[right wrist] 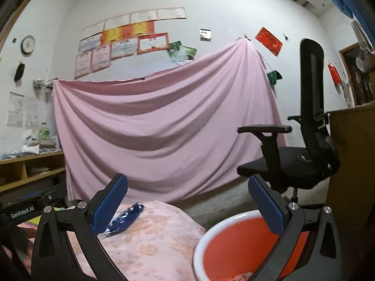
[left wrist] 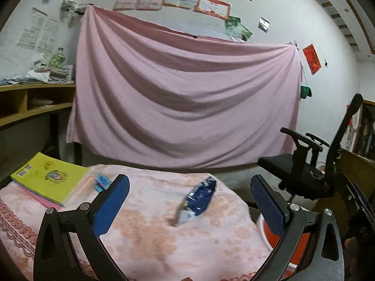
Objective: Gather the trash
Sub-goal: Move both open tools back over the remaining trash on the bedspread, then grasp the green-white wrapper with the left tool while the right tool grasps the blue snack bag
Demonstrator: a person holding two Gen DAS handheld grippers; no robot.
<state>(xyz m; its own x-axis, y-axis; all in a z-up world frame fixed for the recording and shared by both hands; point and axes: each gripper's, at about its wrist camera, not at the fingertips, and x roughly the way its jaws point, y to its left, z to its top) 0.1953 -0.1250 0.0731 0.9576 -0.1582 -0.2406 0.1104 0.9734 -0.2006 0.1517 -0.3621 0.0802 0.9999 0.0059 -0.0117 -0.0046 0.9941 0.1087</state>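
Both grippers, left gripper [left wrist: 189, 201] and right gripper [right wrist: 187, 199], spread wide, nothing held. Blue snack wrapper [left wrist: 199, 199] left uncollected on pink floral cloth [left wrist: 145, 229]; some scraps seen in orange basin [right wrist: 234, 245].

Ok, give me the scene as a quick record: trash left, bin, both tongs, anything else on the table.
trash on table: blue wrapper; small blue packet by the books
bin: orange basin, right of the table, some bits at its bottom
left tongs: open, empty, facing the blue wrapper
right tongs: open, empty, over the basin's edge
other: yellow book on a stack, floral tablecloth
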